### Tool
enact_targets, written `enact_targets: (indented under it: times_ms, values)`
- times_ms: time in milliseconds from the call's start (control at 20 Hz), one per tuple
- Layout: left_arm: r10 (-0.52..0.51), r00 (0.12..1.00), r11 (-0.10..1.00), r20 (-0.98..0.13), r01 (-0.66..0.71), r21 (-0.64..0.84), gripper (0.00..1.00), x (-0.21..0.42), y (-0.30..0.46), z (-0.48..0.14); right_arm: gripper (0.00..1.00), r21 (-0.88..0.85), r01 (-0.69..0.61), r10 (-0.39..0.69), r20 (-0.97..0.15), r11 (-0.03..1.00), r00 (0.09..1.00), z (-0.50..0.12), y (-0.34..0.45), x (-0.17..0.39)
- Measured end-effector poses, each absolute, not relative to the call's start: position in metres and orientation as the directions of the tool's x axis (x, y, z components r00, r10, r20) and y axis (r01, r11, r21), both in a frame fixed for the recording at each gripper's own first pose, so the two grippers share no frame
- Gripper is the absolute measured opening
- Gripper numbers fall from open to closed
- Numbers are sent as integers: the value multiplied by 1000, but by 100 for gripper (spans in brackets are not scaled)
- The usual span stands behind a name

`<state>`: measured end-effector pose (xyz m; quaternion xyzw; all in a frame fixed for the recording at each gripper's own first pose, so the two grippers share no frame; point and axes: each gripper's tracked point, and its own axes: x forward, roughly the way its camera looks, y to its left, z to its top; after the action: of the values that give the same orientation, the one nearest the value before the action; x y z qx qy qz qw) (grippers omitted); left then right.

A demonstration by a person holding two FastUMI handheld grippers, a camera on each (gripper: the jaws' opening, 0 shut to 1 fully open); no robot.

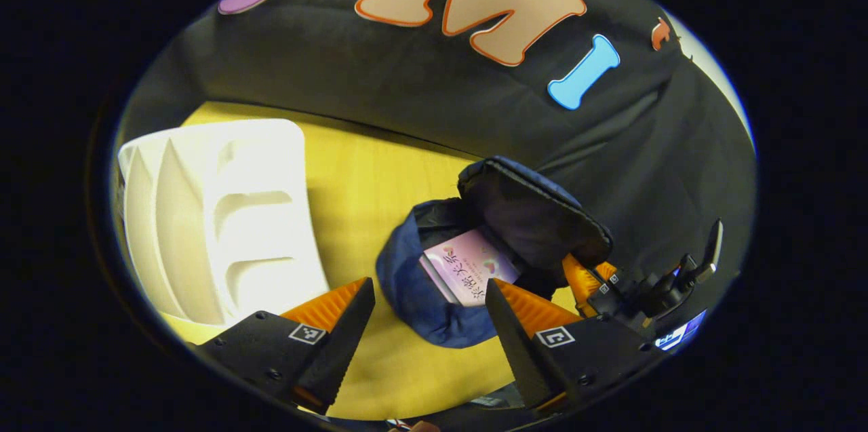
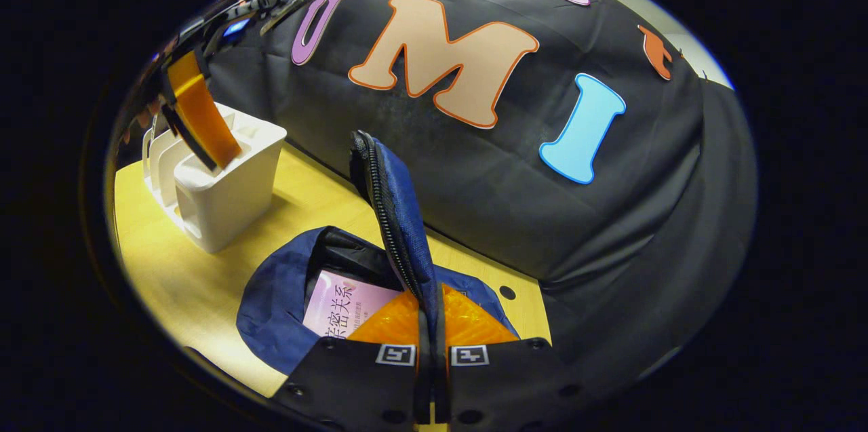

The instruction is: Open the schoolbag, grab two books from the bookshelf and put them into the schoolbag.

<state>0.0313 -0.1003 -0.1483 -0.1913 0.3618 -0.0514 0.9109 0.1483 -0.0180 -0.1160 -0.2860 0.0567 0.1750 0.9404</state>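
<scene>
Looking along the left gripper view first, then the right gripper view:

Left gripper [image 1: 428,296]: jaws spread wide and empty; it hangs over the yellow table [image 1: 380,181], with open tabletop between its fingers and room on both sides.
Schoolbag [image 1: 434,296]: dark blue, lying on the table just ahead of the fingers; its flap [image 1: 536,215] stands lifted, the mouth gaping; its near rim lies between the fingertips.
Book [image 1: 468,266]: pale pink cover, lying inside the schoolbag's mouth, partly under the flap.
Bookshelf [image 1: 224,215]: white, slotted, to the left on the table, well apart from the schoolbag; a bare strip of table runs between them.
Right gripper, far off [image 1: 590,279]: at the schoolbag's far side, under the raised flap.

Right gripper [image 2: 432,323]: jaws closed on the flap's edge [image 2: 400,215]; the flap rises upright from between the fingers, zipper along its rim.
Schoolbag here [image 2: 271,310]: open to the left of the flap; the book [image 2: 342,313] lies inside, just beside the fingers.
Bookshelf here [image 2: 230,188]: on the table's far left, near the black cloth wall [image 2: 508,201]; the left gripper [image 2: 200,113] hangs above it.
Table [image 2: 203,283]: yellow, with a small dark hole near its right edge.
</scene>
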Motion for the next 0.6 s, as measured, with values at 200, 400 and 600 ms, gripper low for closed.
enact_targets:
  times_ms: [200,400,600]
  values:
    - [-134,737,938,-662,-121,-325,96,5,-38,-114,5,-527,-368,303,-209,766,930,-118,-18,148]
    - [-6,741,945,-672,-215,-246,96,-18,37,-89,5,-538,-367,304,-206,759,930,-118,-18,147]
    - [160,714,926,-682,-348,-147,96,-45,113,-71,5,-537,-369,306,-206,758,929,-119,-17,148]
